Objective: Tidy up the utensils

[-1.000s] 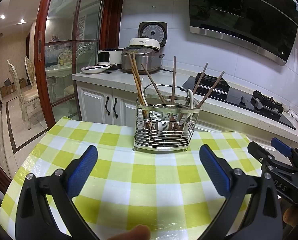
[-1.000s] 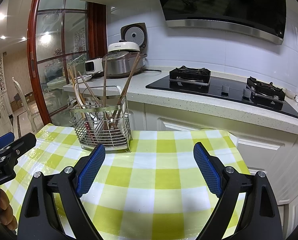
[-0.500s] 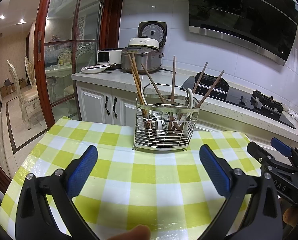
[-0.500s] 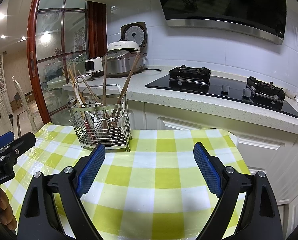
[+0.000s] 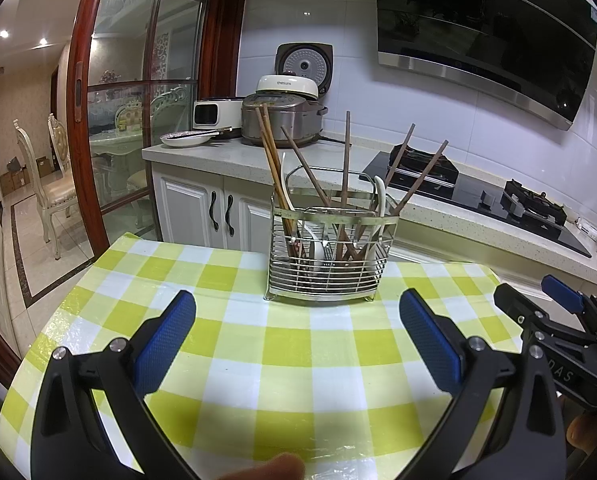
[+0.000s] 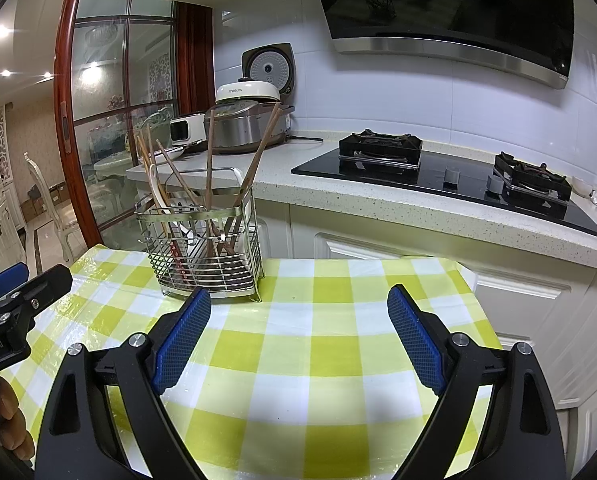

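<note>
Plate point(image 5: 182, 139) (left view only).

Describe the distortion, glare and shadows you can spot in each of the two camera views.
Left wrist view: fisheye bends the counter edge; glare on the range hood; left claw shadows the tablecloth. Right wrist view: corners vignette black; ceiling lights flare; the wire caddy stays sharp.

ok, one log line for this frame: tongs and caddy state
left tongs: open, empty | right tongs: open, empty | wire caddy: upright on checked tablecloth, holds chopsticks, white spoons | contact: none
</note>
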{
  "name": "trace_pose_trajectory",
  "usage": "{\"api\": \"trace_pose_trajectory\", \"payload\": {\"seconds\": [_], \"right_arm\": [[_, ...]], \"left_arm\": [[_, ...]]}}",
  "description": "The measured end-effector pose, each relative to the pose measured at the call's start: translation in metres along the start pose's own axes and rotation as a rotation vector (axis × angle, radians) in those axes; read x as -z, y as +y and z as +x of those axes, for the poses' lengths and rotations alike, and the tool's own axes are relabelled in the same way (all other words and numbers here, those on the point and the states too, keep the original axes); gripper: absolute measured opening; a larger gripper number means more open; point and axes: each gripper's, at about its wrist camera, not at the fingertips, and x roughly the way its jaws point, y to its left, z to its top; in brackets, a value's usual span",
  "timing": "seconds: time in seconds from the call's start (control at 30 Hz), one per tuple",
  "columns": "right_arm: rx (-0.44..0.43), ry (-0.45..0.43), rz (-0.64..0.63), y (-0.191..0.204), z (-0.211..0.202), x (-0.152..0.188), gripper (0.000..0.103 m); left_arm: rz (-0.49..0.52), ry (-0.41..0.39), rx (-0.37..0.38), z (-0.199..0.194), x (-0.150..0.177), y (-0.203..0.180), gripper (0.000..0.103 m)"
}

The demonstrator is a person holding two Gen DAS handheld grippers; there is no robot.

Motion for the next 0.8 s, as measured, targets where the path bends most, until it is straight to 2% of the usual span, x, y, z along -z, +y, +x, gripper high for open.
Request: {"api": "trace_pose_trajectory", "payload": {"seconds": [0.33,0.8], "right_arm": [[0.001,0.004,-0.003,-0.0001,0.0006,0.0023,0.084],[-0.001,0.005,-0.004,-0.0002,0.0014,0.0027,0.084]], "left_arm": [[0.009,-0.04,-0.03,-0.0064,-0.0014,-0.0032,0.099],[0.023,-0.038,-0.022,-0.0044,0.0022,-0.0038,0.099]]}}
